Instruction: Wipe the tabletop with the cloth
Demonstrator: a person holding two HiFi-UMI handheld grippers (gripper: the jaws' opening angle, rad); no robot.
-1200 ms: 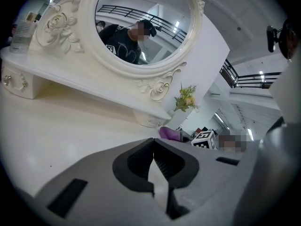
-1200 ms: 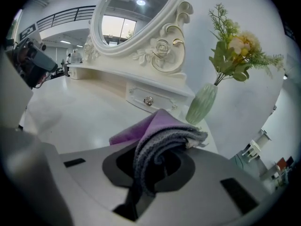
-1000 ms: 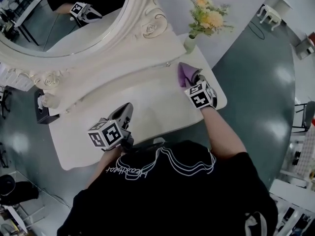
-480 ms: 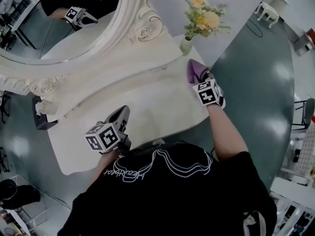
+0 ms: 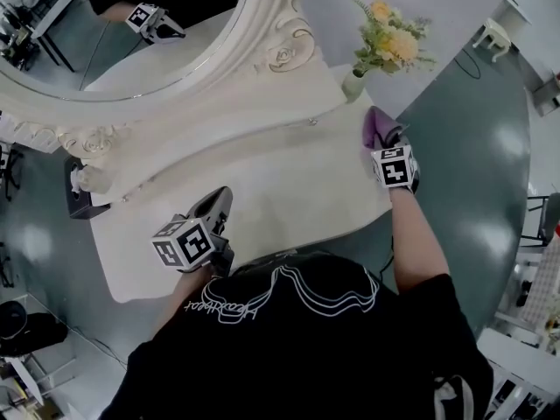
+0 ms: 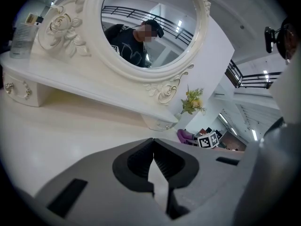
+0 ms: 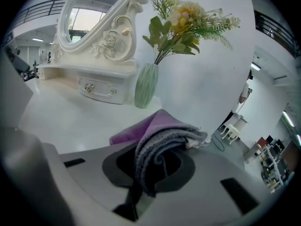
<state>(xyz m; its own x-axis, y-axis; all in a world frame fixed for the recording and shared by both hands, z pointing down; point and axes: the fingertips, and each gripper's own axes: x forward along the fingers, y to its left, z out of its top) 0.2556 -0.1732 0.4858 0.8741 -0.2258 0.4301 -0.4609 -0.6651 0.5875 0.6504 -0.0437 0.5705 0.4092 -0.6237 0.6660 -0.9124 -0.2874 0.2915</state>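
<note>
The purple cloth point(image 5: 377, 126) is clamped between the fingers of the right gripper point(image 5: 385, 140) at the right edge of the worktop point(image 5: 280, 178), close to the far right corner and near the green vase point(image 5: 353, 84). The left gripper point(image 5: 219, 204) is held over the near edge, its fingers pressed together on nothing.

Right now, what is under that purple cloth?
The white tabletop, close to its edge by the green vase. The right tool is clamped on the cloth, and the patch of table directly beneath is covered.
</note>
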